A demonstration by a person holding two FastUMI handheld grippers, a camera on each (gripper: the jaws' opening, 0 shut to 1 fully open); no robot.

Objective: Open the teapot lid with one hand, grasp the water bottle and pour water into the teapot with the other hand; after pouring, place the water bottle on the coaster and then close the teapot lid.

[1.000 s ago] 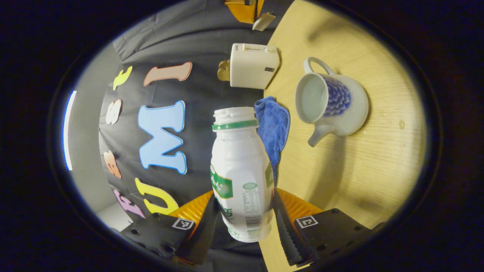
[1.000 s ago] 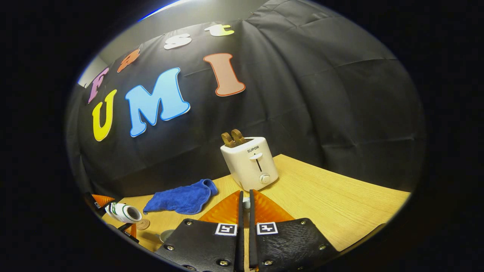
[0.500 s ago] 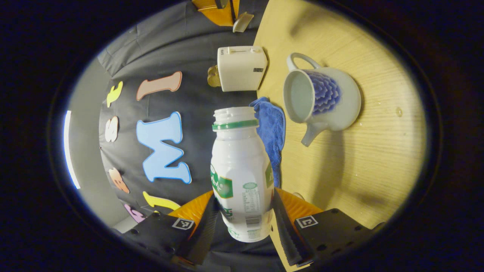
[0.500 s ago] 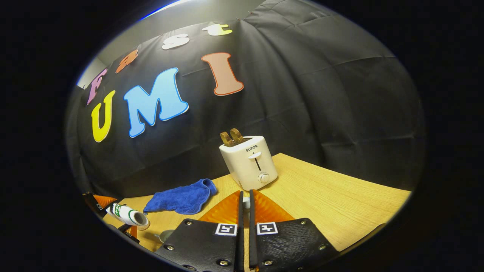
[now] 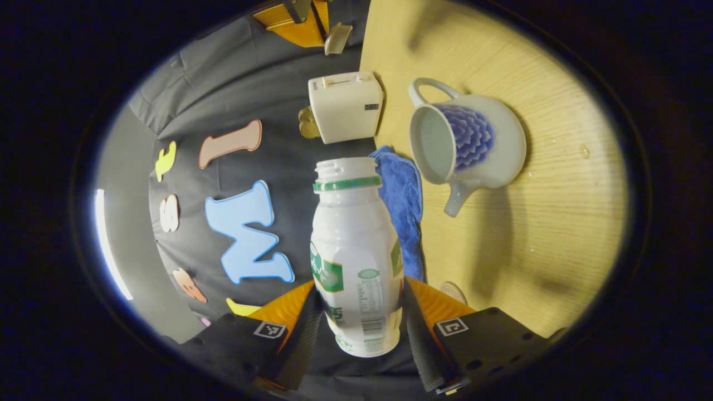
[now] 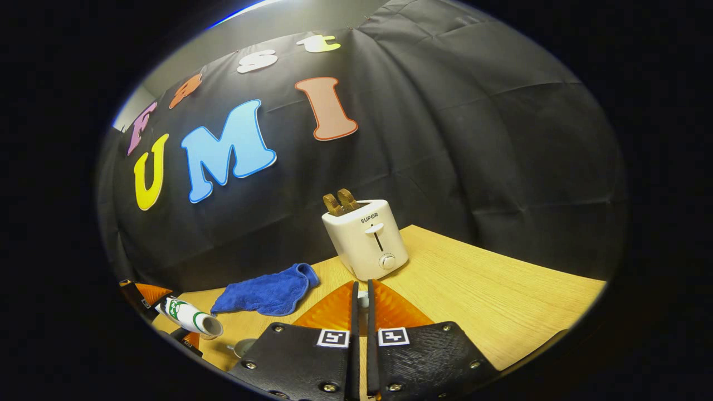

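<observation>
The left hand-held gripper [image 5: 361, 328] is clamping the lower body of a white water bottle [image 5: 356, 256], both fingers pressing on its sides; the bottle, with its green neck ring and uncapped mouth, is lying tipped over on its side above the wooden desk [image 5: 535, 234], as the right gripper view is showing at its lower left edge. The white teapot [image 5: 468, 146] with its blue scale pattern is standing on the desk with its lid off, its open mouth showing a pale interior that looks to be holding water, its spout pointing toward the bottle side. A round coaster [image 5: 452, 291] is lying on the desk just beside the left fingers. A blue cloth [image 5: 402, 211] is lying between the bottle and the teapot, and a white toaster [image 6: 365, 239] is holding two brown slices of toast. The right hand-held gripper [image 6: 361, 312] is pinching something small and pale, its fingers nearly together; I cannot tell what it is.
</observation>
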